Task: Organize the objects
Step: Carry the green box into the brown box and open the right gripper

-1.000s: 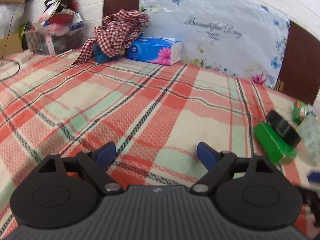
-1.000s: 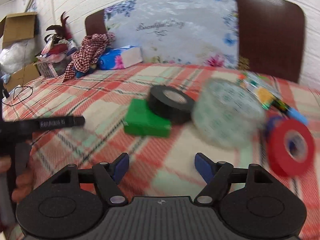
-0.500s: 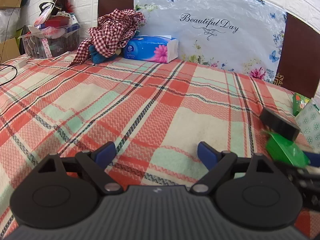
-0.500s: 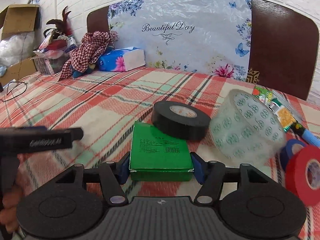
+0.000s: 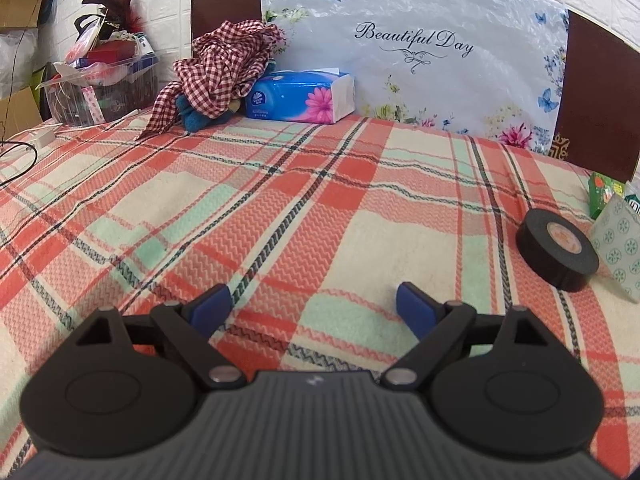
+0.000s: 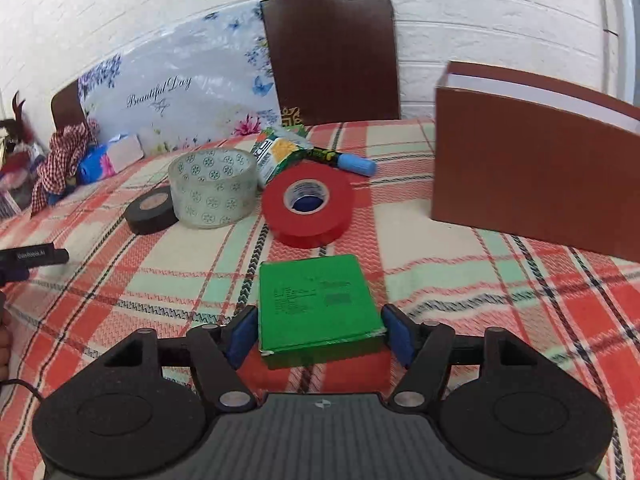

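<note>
Between the right claw's [image 6: 318, 334] opening jaws lies the green box [image 6: 318, 304], carried over from beside the black tape roll [image 6: 150, 210]; beyond sits the red tape [image 6: 308, 204]. Release looks near. The left claw [image 5: 310, 308] gapes empty.

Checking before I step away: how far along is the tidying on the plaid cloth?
Done: nothing looks sorted yet. In hand: the right gripper is opening its jaws with the green box between them, near the brown box. Left: the black tape, clear tape, red tape and marker lie loose. The left gripper is open and empty.
</note>
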Tool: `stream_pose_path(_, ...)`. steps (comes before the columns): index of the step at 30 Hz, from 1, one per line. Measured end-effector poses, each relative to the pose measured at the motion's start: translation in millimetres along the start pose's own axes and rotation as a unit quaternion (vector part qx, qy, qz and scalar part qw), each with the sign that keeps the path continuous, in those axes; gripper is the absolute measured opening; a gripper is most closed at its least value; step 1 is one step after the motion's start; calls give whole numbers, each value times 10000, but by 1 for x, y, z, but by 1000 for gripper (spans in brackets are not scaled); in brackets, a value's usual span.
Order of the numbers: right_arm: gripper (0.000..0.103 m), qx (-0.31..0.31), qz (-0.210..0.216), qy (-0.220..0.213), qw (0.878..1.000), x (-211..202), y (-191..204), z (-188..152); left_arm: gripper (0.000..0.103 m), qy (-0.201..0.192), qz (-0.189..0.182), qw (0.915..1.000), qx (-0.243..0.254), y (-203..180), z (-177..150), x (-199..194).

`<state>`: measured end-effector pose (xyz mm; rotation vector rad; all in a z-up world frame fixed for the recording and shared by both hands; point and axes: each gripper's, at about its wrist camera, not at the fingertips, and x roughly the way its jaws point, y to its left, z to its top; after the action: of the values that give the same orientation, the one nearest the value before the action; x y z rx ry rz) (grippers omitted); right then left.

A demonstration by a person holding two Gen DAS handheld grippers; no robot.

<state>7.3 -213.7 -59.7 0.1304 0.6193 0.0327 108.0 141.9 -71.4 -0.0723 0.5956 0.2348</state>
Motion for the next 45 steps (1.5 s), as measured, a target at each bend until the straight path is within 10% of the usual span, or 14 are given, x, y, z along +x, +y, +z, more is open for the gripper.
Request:
stream_pose_path(3, 86, -331, 6, 20, 9994, -6, 6, -7, 92, 4, 69, 9999, 75, -3, -1, -1)
stream_pose_path(17, 86, 261, 250, -115, 9993, -26, -26, -13, 93, 298, 453, 9982, 243, -17, 4, -10)
stream_pose_path(23, 88, 156, 334, -87, 9993, -29, -30, -16, 71, 972, -1611, 9813, -401, -55, 3, -65)
stream_pose_path(30, 81, -445, 384, 131, 9982, -15, -16, -3, 53, 1743, -3608, 9158, 267, -169, 4, -96)
stream_pose_path(38, 60, -1013, 279, 134, 9944, 4, -2, 4, 38, 2297, -3702, 8982, 585, -229, -19, -76)
stream_pose_path(45, 60, -1104, -167, -1481, 9827, -37, -17, 28, 36, 1154, -4121, 8980, 1022, -257, 31, -128)
